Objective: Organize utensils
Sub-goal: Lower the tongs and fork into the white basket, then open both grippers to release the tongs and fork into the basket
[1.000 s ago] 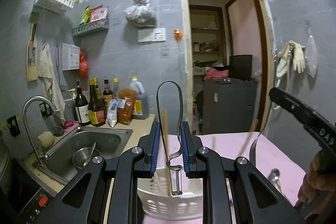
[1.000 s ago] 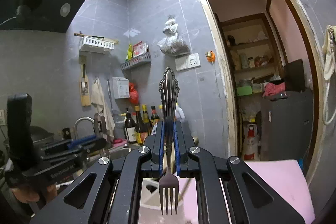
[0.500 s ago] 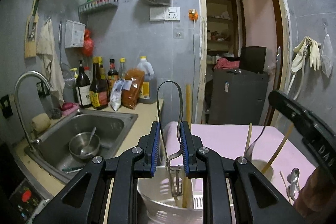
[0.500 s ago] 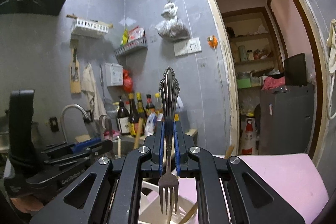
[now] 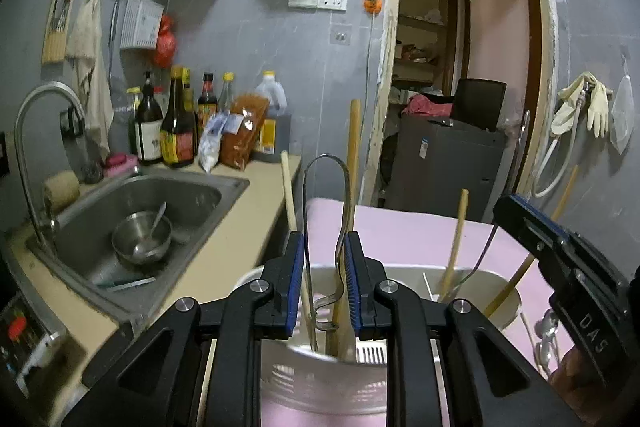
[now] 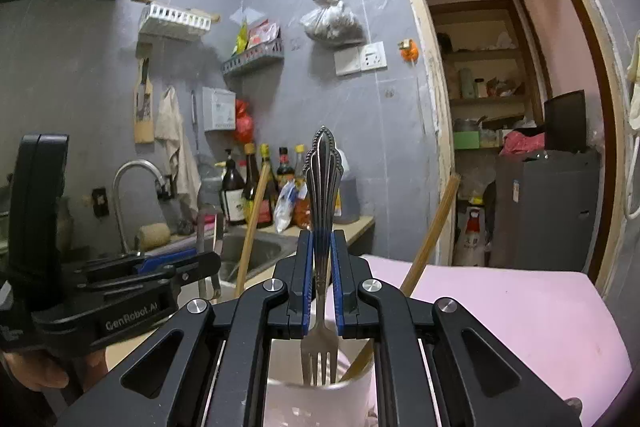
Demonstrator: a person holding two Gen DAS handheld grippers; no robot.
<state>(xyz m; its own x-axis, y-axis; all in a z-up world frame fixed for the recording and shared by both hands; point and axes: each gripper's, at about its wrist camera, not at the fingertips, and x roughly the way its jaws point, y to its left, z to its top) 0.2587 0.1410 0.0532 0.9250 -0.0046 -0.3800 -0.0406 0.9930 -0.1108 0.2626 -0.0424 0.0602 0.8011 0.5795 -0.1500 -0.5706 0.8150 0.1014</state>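
**Coach:** Now, look at what you carry. Your right gripper point(image 6: 320, 291) has its fingers clamped on the neck of a fork point(image 6: 321, 227), tines down, just above the rim of the white holder point(image 6: 320, 403). Your left gripper point(image 5: 325, 283) has its fingers closed on a wire-handled peeler point(image 5: 326, 227), whose lower end already hangs inside the holder's near compartment.

**Operator:** So I just let go?

**Coach:** Not yet, I'd say. Keep each tool upright and bring the tips below the rim first; release too high and the fork may bounce out or tip the holder. Watch the wooden sticks point(image 5: 352, 163): two stand right beside your peeler, so slide it down between them and the wall.

**Operator:** What's in there already?

**Coach:** Wooden sticks, leaning in both compartments, and a thin metal handle on the right side. A steel bowl point(image 5: 142, 237) with a spoon sits in the sink point(image 5: 224, 187).
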